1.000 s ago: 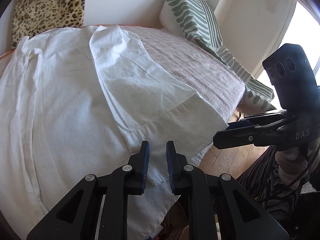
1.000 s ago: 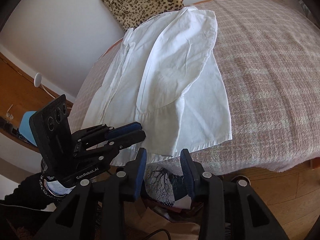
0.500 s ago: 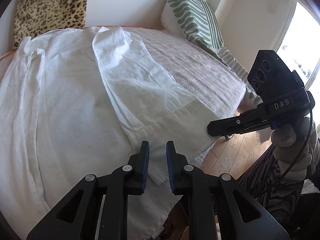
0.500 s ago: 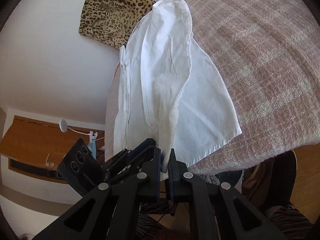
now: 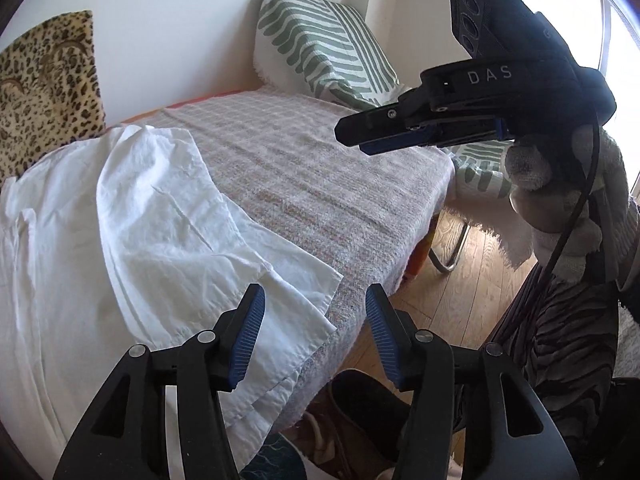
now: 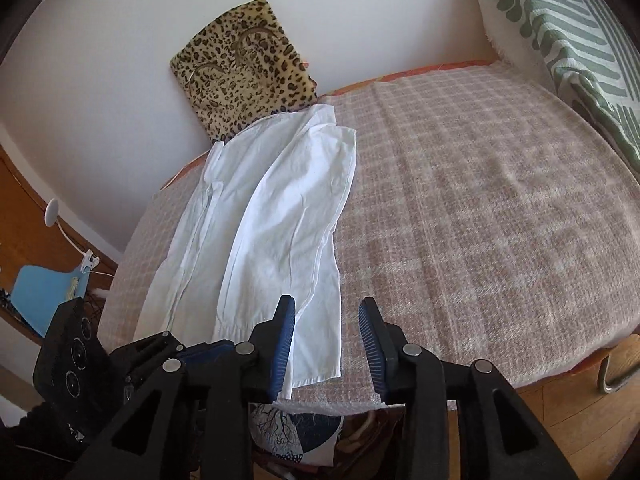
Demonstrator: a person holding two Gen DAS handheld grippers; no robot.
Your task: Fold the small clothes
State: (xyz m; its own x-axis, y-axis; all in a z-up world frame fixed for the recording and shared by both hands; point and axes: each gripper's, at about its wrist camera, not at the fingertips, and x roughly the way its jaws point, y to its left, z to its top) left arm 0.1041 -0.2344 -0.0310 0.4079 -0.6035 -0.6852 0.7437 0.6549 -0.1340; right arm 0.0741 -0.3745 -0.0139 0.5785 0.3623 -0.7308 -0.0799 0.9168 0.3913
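White shirt [image 6: 276, 216] lies flat on bed blanket [image 6: 480, 200] w/ one side folded over; thin, limp, prob. light, so pinch at hem corners; left gripper [image 5: 312, 336] & right gripper [image 6: 326, 344] jaws opening, nothing between.

a bedroom in a home: a bed [image 6: 480, 208] under a checked woollen blanket, a leopard-print cushion [image 6: 244, 64] against the white wall, a green-striped pillow [image 5: 320, 48] at one end, wooden floorboards [image 5: 460, 280], and a window [image 5: 620, 80] letting in daylight.
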